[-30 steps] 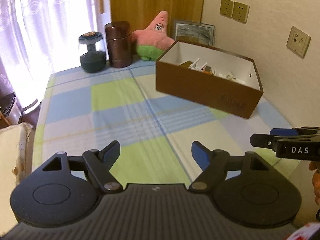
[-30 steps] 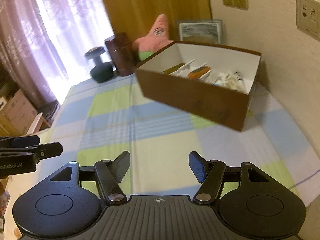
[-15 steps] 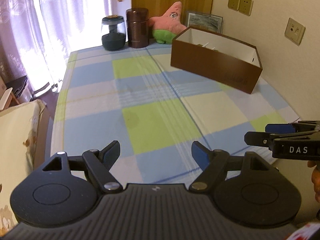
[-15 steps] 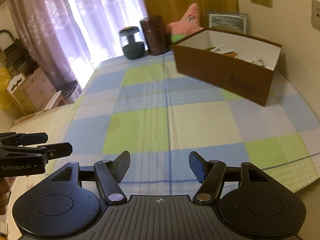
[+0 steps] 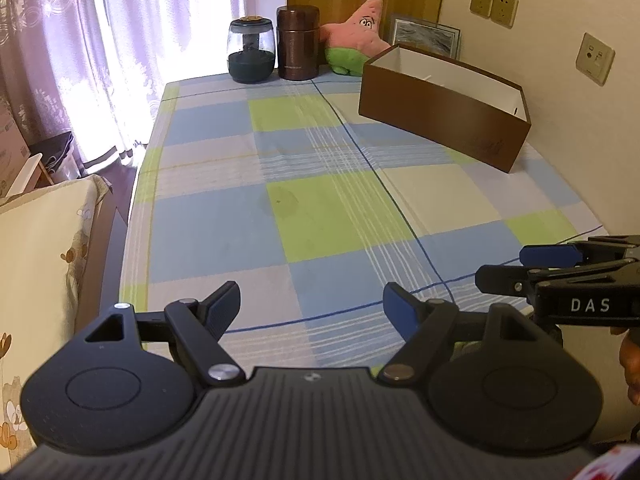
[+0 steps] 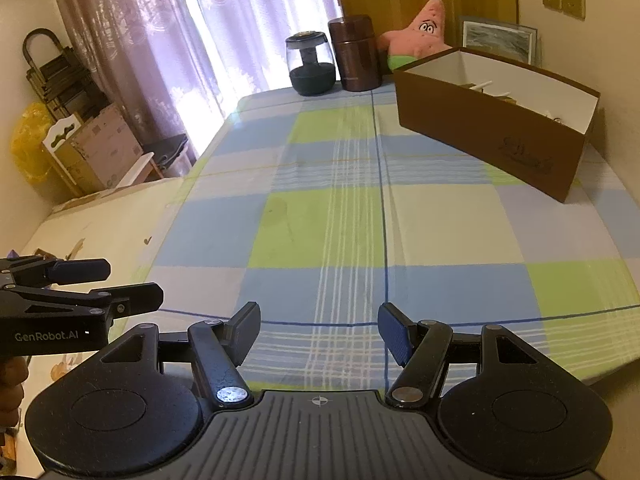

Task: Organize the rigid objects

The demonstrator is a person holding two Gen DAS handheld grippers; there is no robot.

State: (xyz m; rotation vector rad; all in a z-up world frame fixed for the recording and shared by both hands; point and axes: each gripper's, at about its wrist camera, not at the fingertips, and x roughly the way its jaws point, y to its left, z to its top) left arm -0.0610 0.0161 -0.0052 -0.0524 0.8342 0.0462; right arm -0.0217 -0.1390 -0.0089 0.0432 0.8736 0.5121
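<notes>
A brown open box [image 5: 444, 108] with a white inside stands at the far right of the checked tablecloth [image 5: 320, 208]; it also shows in the right wrist view [image 6: 492, 132], with several small items partly visible inside. My left gripper [image 5: 312, 310] is open and empty, over the near edge of the table. My right gripper [image 6: 318, 330] is open and empty, also over the near edge. Each gripper shows at the side of the other's view: the right gripper [image 5: 524, 268] and the left gripper [image 6: 132, 284].
At the far end stand a glass jar [image 5: 251, 52], a brown canister [image 5: 298, 42], a pink star plush [image 5: 358, 36] and a framed picture [image 5: 426, 36]. A wall runs along the right. A cream surface [image 6: 92, 232] lies left of the table, with cardboard boxes [image 6: 96, 148] beyond.
Both grippers have pulled back from the box toward the near edge of the table, so the box looks farther and more of the cloth shows. Both stay open and empty.
</notes>
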